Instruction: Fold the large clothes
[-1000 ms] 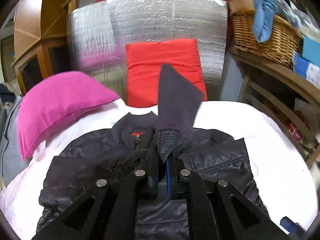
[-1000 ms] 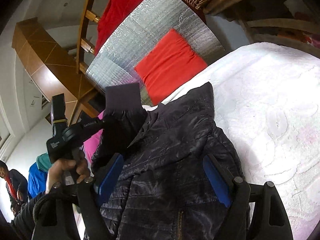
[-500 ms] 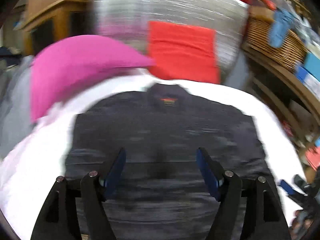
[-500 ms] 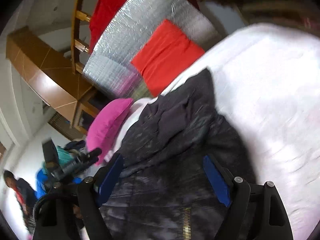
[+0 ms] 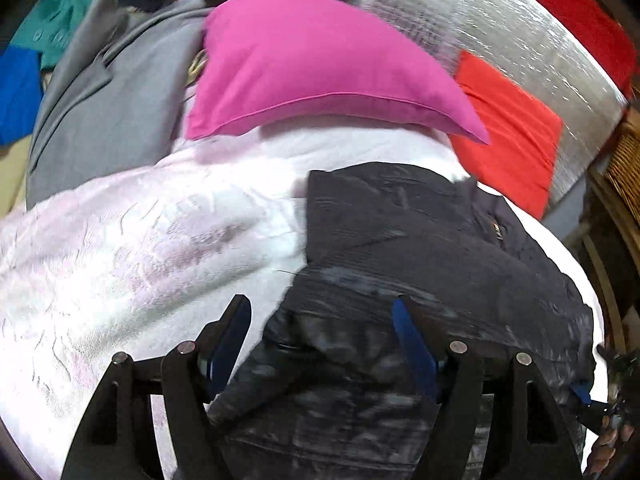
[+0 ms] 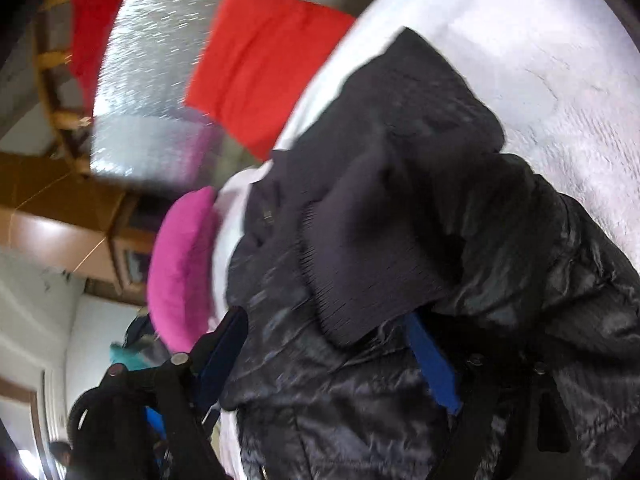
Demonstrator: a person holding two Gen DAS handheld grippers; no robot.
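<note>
— Swung leftward since a second ago, left tool (image 5: 320,344): then pinched on the cuff and holding the sleeve up, now spread wide with nothing between, low over the near left edge of the jacket (image 5: 420,280). And on the right?

— Right tool (image 6: 332,360) likewise parted, hovering close above the padded front; ribbed cuff (image 6: 368,272) draped across just ahead of the blue pads (image 6: 432,360), touching neither as far as blur allows.

— Sleeve placed there why?

— Probably laid inward over the chest to narrow the shape before folding the body. Both tools released and low, likely lining up for the next grip at the side or hem.

— Jacket's position?

— Spread on the white bed cover (image 5: 140,240), collar pointing away toward the headboard.

— Farther back?

— Pink pillow (image 5: 320,68) off the jacket's left shoulder, apart from it; red cushion (image 5: 512,132) propped against silver foil padding (image 5: 500,20); grey garment (image 5: 108,100) heaped left of the pillow.
</note>
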